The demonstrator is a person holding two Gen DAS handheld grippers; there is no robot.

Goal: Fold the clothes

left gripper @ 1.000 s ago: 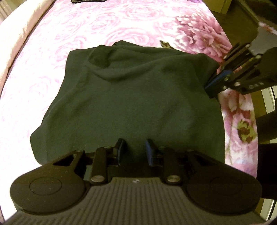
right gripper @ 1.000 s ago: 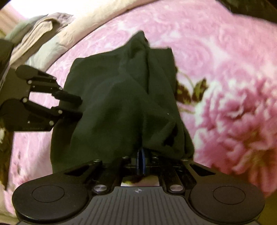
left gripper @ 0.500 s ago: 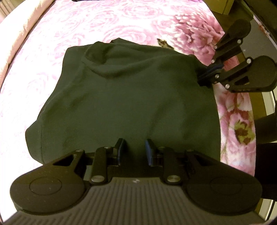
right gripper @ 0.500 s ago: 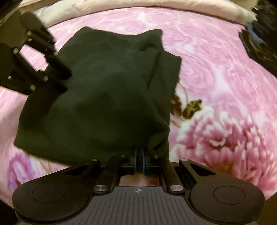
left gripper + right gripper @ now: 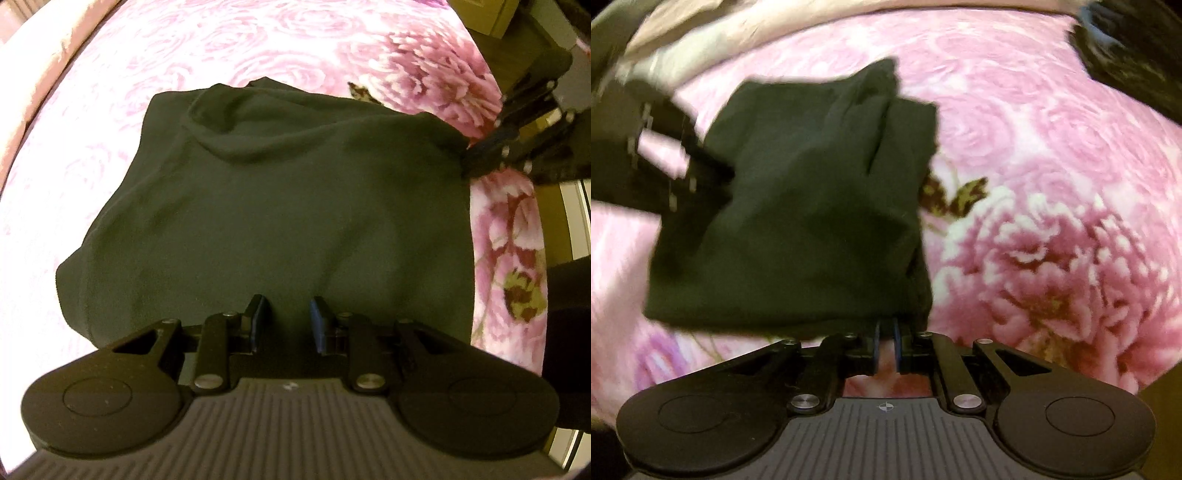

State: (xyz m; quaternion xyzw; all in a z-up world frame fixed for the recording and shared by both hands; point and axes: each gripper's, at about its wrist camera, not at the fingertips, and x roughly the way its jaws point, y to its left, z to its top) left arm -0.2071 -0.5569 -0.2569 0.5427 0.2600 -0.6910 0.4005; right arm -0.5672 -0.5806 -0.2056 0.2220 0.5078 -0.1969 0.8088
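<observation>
A dark green garment [image 5: 280,206] lies folded on a pink floral bedspread [image 5: 258,44]; it also shows in the right wrist view [image 5: 798,229]. My left gripper [image 5: 286,321] is open, its blue pads apart over the garment's near edge, with dark cloth between them. My right gripper [image 5: 885,332] has its pads slightly apart at the garment's near edge, pink bedspread showing through the gap. The right gripper shows in the left wrist view [image 5: 517,147] at the garment's right corner. The left gripper shows blurred in the right wrist view [image 5: 657,166] at the garment's left side.
The bedspread [image 5: 1034,184] stretches around the garment. A pale pillow or bed edge [image 5: 44,74] runs along the left. Another dark item [image 5: 1126,55] lies at the far right. Light folded cloth [image 5: 665,37] sits at the upper left. The bed's edge is on the right [image 5: 565,221].
My right gripper's pads have parted slightly from shut and slid back to the garment's edge. The garment has settled flatter on the bed. The left gripper stays open in place.
</observation>
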